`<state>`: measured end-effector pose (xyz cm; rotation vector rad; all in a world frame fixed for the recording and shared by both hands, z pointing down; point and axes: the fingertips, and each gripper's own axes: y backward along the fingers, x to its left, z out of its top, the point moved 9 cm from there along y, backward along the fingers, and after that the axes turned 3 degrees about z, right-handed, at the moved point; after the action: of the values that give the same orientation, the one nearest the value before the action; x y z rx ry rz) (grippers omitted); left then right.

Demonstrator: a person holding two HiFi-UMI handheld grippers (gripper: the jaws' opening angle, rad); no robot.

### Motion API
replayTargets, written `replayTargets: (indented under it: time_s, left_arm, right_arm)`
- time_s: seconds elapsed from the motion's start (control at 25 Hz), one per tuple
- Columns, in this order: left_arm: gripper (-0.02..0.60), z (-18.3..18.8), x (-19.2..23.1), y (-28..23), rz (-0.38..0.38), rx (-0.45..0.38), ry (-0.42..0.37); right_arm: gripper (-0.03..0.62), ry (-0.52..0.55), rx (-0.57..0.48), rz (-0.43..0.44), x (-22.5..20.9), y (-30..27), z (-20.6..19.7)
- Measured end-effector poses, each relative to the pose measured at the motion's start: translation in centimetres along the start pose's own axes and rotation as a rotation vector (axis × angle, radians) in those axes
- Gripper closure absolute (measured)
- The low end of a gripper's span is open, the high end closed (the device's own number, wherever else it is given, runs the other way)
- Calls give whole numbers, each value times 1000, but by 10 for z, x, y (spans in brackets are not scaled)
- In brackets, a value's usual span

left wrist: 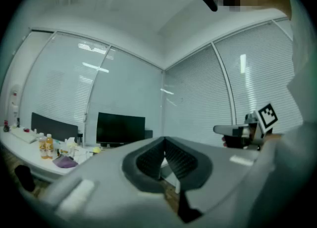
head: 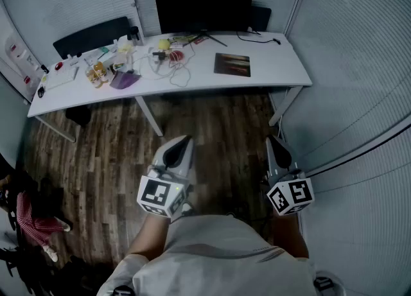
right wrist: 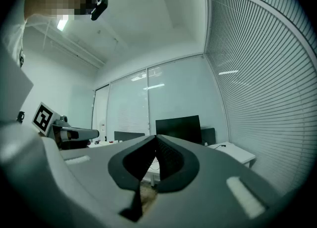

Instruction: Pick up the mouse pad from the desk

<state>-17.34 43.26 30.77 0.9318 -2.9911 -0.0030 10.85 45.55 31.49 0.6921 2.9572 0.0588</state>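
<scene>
- Your L gripper [head: 185, 140]: jaws together, pads meeting at the tip, nothing btwn them. Held level over the wood floor [head: 218, 121], just in front of your torso.
- Your R gripper [head: 276, 142]: same state, jaws closed on nothing, level. It sits beside the L one w/ a clear gap btwn the two.
- Mouse pad [head: 232, 64]: dark rectangle w/ reddish-brown streaks, lying flat on the white desk [head: 289, 63], right half. Well apart from both grippers, not touched.
- Pad sits in front of the black monitor [head: 203, 7], toward its right end, near the desk's front edge.
- Desk: long, curved front edge, set against walls covered w/ blinds.
- Left of pad: tangle of white cable [head: 181, 71], near it but not on it.
- Further left: clutter incl. a purple item [head: 124, 80] and small orange-toned bottles [head: 96, 73].
- Thin black cable [head: 260, 38] runs along the desk's back right.
- Dark chair back [head: 90, 36] shows behind the desk's left part.
</scene>
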Motion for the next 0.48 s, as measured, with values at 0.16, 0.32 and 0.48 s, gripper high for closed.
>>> replayTargets:
  time_s: [0.16, 0.32, 0.48]
  left_arm:
    - [580, -3, 1, 3, 0, -1, 12]
    - [580, -1, 6, 3, -4, -5, 9]
    - [580, -2, 13, 3, -3, 2, 9]
  right_arm:
    - [588, 9, 4, 10, 2, -1, -2]
    - [588, 17, 6, 18, 5, -7, -3]
    - [588, -25, 3, 7, 5, -14, -5]
